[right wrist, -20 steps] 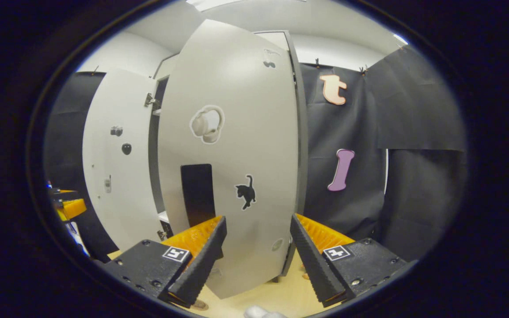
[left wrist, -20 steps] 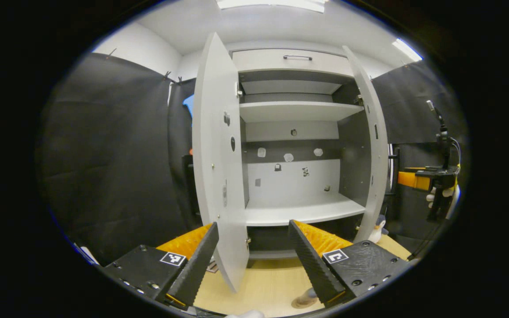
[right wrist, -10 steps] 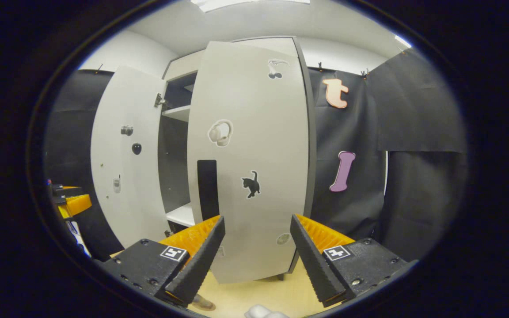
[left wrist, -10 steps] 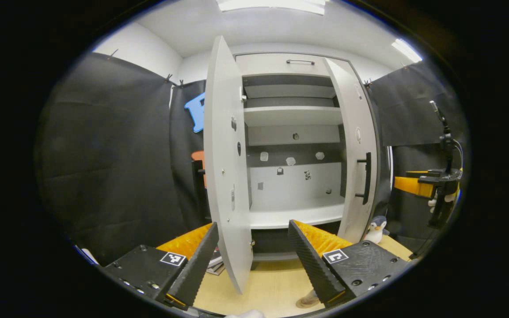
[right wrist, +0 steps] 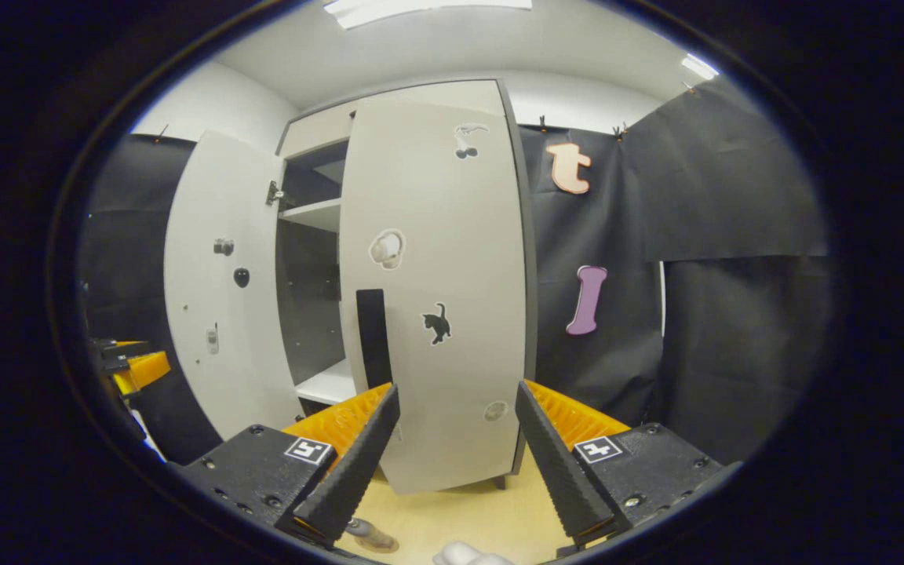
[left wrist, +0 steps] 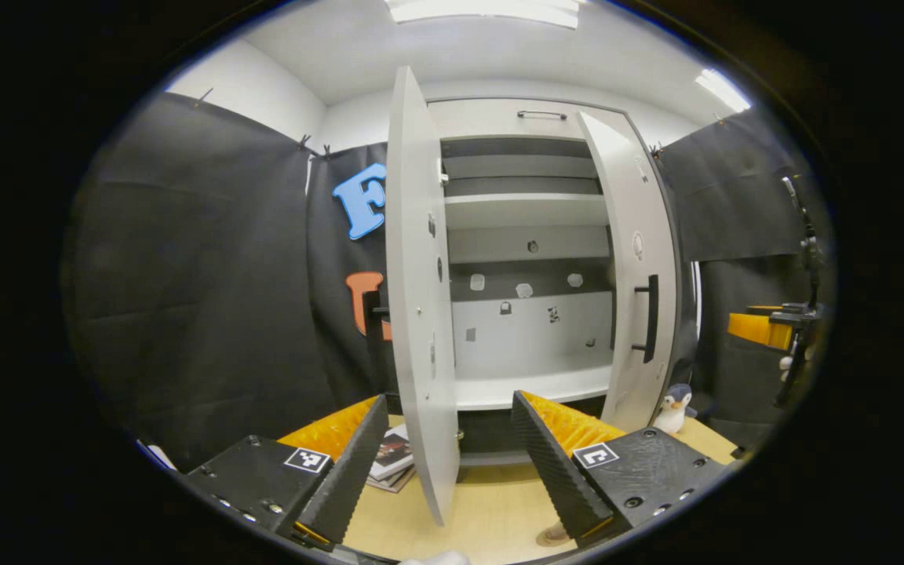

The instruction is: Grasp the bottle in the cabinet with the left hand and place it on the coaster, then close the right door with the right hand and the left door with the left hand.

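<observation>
The white cabinet [left wrist: 526,212] has empty shelves. Its left door [left wrist: 421,298] stands open, edge-on to me, in line with the gap of my open left gripper [left wrist: 450,400]. The right door [right wrist: 436,298], with a black handle [right wrist: 373,337], is swung almost shut. My right gripper [right wrist: 457,388] is open in front of that door and apart from it; it also appears far right, held by a hand [left wrist: 766,329]. A round brownish coaster [left wrist: 554,536] peeks out by my left gripper's right finger. A small brownish object [right wrist: 369,537] sits on the table, too cropped to identify.
The cabinet stands on a light wooden table [left wrist: 491,502]. A penguin toy [left wrist: 672,408] sits by the right door's foot. A stack of books [left wrist: 393,463] lies left of the open left door. Black cloth walls hang on both sides.
The right door has swung from wide open to almost shut. My right gripper has drawn back from it. The left view has shifted, and the left door stays open.
</observation>
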{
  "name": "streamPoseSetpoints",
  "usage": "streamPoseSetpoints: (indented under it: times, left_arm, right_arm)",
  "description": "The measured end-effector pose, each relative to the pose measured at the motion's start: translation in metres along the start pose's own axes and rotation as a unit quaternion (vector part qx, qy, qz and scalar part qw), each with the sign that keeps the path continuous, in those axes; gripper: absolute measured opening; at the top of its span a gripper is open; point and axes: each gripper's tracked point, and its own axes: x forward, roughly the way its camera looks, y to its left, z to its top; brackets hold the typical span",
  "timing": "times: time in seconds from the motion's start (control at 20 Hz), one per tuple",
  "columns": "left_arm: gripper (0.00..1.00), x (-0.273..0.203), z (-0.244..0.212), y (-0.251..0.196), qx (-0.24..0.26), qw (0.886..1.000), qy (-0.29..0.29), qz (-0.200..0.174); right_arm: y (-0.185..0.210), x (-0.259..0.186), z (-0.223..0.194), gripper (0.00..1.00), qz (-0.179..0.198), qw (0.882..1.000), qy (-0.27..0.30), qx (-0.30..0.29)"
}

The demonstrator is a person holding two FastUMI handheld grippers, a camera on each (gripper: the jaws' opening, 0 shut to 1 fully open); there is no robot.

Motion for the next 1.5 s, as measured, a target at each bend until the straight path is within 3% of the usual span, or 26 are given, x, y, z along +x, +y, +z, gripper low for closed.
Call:
streamPoseSetpoints:
  times: [0.4,0.55,0.95,1.5]
  left_arm:
    - [0.98,-0.004,-0.005,0.05,0.003,0.999,0.002,0.035]
    - [0.98,-0.002,0.008,0.092,0.02,0.997,-0.009,0.073]
    - [0.96,0.05,0.02,0.177,0.036,0.99,-0.021,0.132]
    - [0.97,0.111,0.004,0.157,0.04,0.994,-0.019,0.097]
  right_arm:
    - [0.013,-0.022,-0.043,0.97,-0.022,0.999,0.015,0.017]
    - [0.018,-0.027,-0.056,0.98,-0.019,0.999,0.03,0.026]
    - [0.038,-0.049,-0.079,0.98,-0.012,0.999,0.05,0.015]
    - [0.04,-0.061,-0.083,0.98,-0.011,0.998,0.066,0.01]
